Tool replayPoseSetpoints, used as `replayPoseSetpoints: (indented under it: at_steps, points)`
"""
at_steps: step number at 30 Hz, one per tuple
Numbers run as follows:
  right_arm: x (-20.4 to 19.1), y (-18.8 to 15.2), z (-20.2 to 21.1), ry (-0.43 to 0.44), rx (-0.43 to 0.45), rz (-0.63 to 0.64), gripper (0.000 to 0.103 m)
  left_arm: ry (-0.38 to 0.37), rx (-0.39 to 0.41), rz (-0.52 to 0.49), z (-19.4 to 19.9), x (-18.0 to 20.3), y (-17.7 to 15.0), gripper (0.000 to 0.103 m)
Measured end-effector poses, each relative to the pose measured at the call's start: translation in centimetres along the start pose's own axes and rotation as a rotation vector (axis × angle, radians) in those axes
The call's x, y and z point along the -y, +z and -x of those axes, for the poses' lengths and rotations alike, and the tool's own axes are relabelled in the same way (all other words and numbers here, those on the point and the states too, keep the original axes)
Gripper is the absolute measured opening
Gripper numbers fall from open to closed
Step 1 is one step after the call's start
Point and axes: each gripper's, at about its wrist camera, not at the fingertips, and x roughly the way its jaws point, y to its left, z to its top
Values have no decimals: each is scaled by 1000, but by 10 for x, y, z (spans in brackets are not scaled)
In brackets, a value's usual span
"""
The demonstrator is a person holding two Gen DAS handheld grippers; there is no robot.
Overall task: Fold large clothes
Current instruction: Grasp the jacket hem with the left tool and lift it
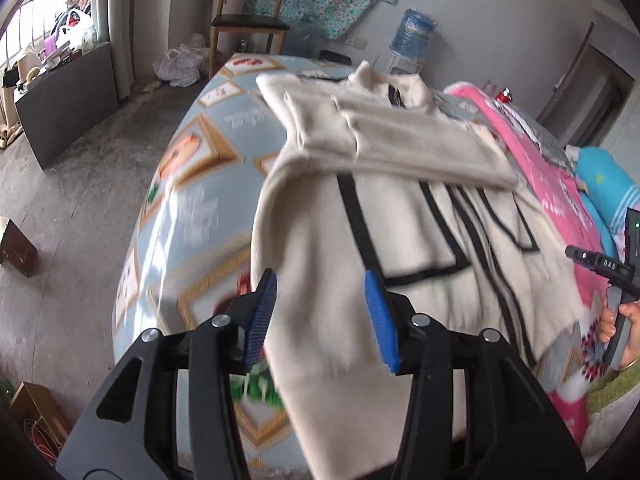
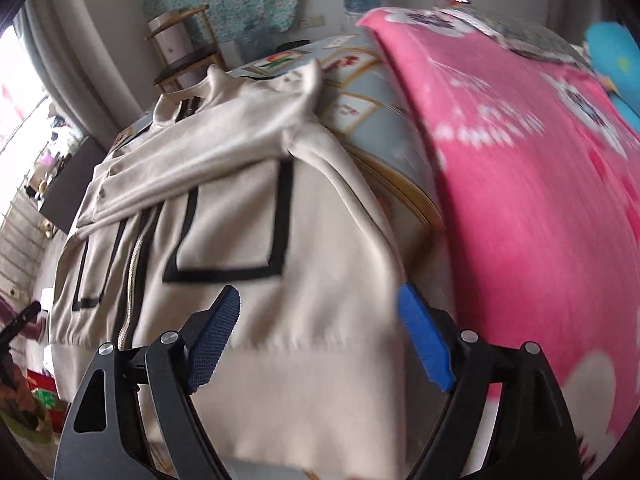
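Left claw (image 1: 320,316): blue pads spread apart, nothing gripped; it hangs over the lower left part of the cream jacket (image 1: 400,208), at its side edge. Right claw (image 2: 320,336): pads also wide apart, holding nothing, positioned above the jacket's ribbed hem (image 2: 304,392) near the right corner. The jacket lies front up on a bed (image 1: 192,208) covered with a pale blue sheet printed with picture frames. Both sleeves are folded across the chest; the black trim rectangles and the centre zipper (image 2: 134,264) are exposed below them. A pink floral blanket (image 2: 520,168) lies just beside the jacket on its right. A wooden chair (image 1: 248,20) stands beyond the bed's far end, near a blue water jug (image 1: 414,34). Both views are motion-blurred.
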Motion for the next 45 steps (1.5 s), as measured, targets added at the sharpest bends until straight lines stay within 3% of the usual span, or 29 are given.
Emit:
replayPoseSetpoints:
  at_steps: [5, 8, 13, 16, 20, 25, 29, 33, 34, 35, 36, 41, 45]
  points:
    - [22, -43, 15, 49, 17, -100, 80, 13, -70, -14, 0, -4, -40, 44]
    - [32, -58, 15, 115, 16, -162, 80, 3, -62, 17, 3, -12, -55, 44]
    - [34, -56, 15, 142, 48, -143, 78, -50, -12, 56, 6, -17, -57, 42]
    - [40, -45, 7, 173, 64, -168, 72, -84, 29, 84, 4, -22, -51, 41]
    - [47, -36, -2, 202, 88, -202, 60, -121, 7, 131, -9, -30, -39, 32]
    - [51, -54, 6, 255, 67, -226, 54, -178, -38, 170, -2, -31, -49, 32]
    - [49, -71, 8, 247, 43, -213, 41, -238, -76, 209, 1, -30, -67, 32]
    - [41, -76, 8, 186, 48, -200, 20, -169, -59, 175, 1, -17, -69, 32]
    - [40, -76, 6, 164, 47, -193, 12, -144, -51, 166, 1, -13, -68, 24]
    - [39, -75, 8, 153, 54, -187, 11, -111, -52, 150, 1, -10, -65, 10]
    - [37, -74, 13, 145, 66, -178, 10, -64, -49, 113, 4, -5, -62, 7]
    - [30, -72, 63, 164, 146, -167, 9, -44, 79, 9, 64, 14, -43, 4]
    - [16, -84, 96, 181, 149, -134, 9, -4, 94, -32, 98, 19, -33, 4]
